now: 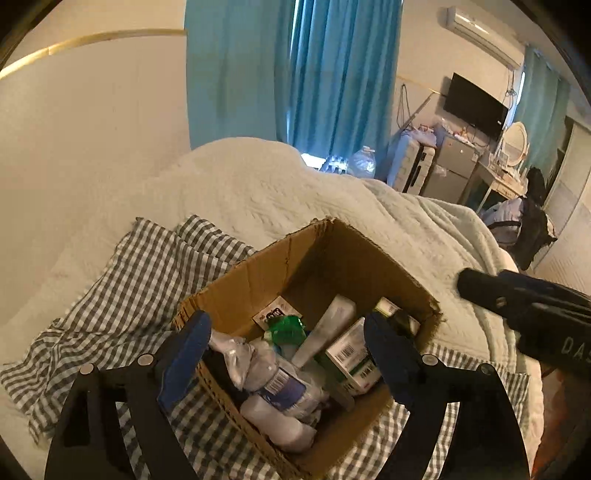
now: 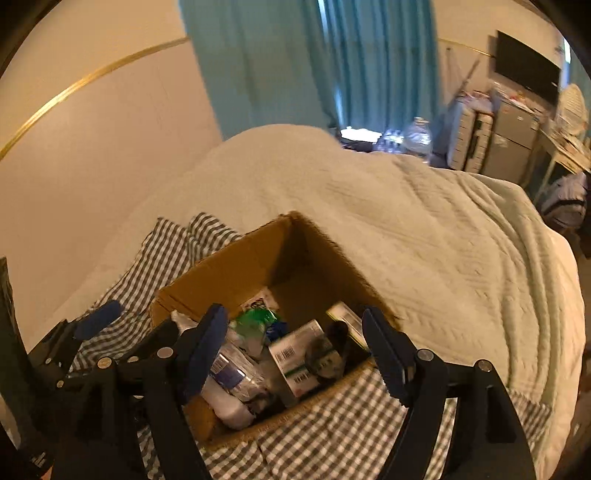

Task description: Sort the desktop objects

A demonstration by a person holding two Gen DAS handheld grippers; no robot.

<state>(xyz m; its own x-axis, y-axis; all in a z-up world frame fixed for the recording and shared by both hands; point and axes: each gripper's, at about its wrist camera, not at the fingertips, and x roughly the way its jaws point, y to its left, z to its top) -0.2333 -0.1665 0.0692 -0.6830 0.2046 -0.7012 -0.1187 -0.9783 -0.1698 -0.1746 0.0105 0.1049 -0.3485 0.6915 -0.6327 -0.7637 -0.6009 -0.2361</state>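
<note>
Left gripper (image 1: 286, 354) jaws spread wide, nothing between them, hovering over the open cardboard box (image 1: 258, 273) at lower centre of frame. Right gripper (image 2: 293, 347) also wide apart and empty, over the same box (image 2: 225, 273); in the left wrist view it shows as a dark body at the right edge, partial white letters "DAS" on it. Box contents: crumpled clear plastic water bottle (image 1: 280, 384) with blue-white label, text unreadable; white-green carton (image 1: 351, 360) with a barcode, print too small to read; white tube (image 1: 325, 328) leaning upright; green wrapper (image 1: 284, 326); small white card (image 1: 273, 312) with a black logo, illegible. Box sits on a grey-white gingham cloth (image 1: 147, 266), lower left, on a bed with a pale quilted blanket (image 1: 277, 188). Teal curtains (image 1: 295, 70) top centre; wall TV (image 1: 474, 99) and air conditioner (image 1: 480, 27) upper right.
</note>
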